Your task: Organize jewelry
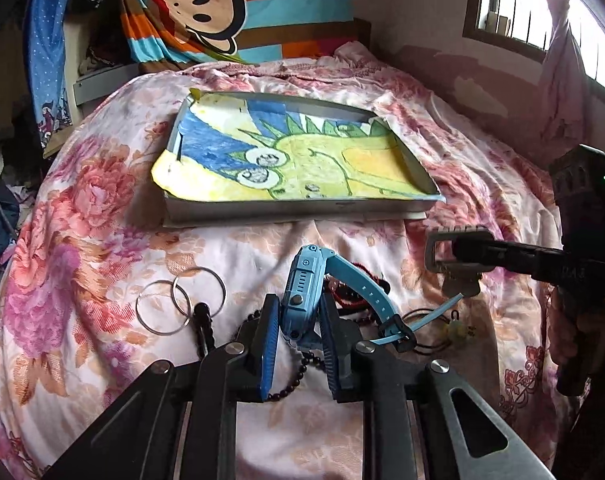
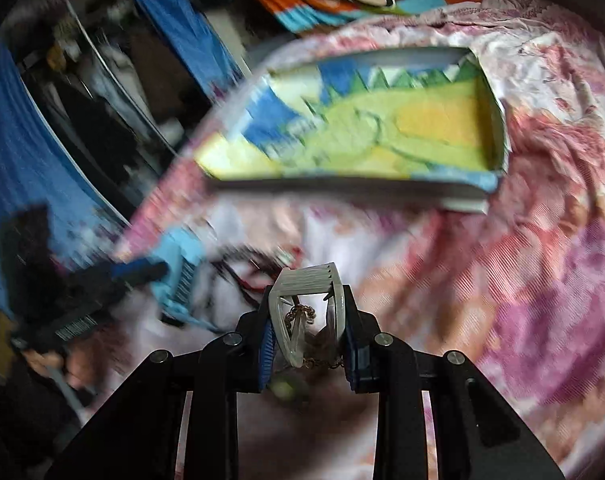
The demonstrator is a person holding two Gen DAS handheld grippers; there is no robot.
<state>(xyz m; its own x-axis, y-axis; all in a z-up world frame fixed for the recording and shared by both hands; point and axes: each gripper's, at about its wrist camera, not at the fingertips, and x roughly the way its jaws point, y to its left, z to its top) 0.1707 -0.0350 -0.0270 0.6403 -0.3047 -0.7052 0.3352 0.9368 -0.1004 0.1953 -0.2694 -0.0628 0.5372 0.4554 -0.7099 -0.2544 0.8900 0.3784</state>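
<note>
— Left gripper point(image 1: 300, 320)?
— Clamped on the blue watch point(image 1: 302, 284), strap curling off right, lifted just above the floral bedspread point(image 1: 82, 208).
— Right gripper point(image 2: 308, 320)?
— Pinching a grey bracelet point(image 2: 310, 292), thin chain dangling inside.
— Beyond them?
— Two silver rings point(image 1: 180, 300) overlapping left, black beads point(image 1: 290, 376) beneath, red cord point(image 1: 354, 292) behind. Farther off, shallow box point(image 1: 298, 208) lined with a dinosaur drawing point(image 1: 294, 152).

Monkey-print striped cloth point(image 1: 222, 8) hangs beside a barred window point(image 1: 518, 12).

bed point(image 1: 102, 208): floral quilt | window point(image 1: 514, 4): barred, bright daylight | wall point(image 1: 414, 20): pinkish | cartoon-monkey blanket point(image 1: 230, 12)
</note>
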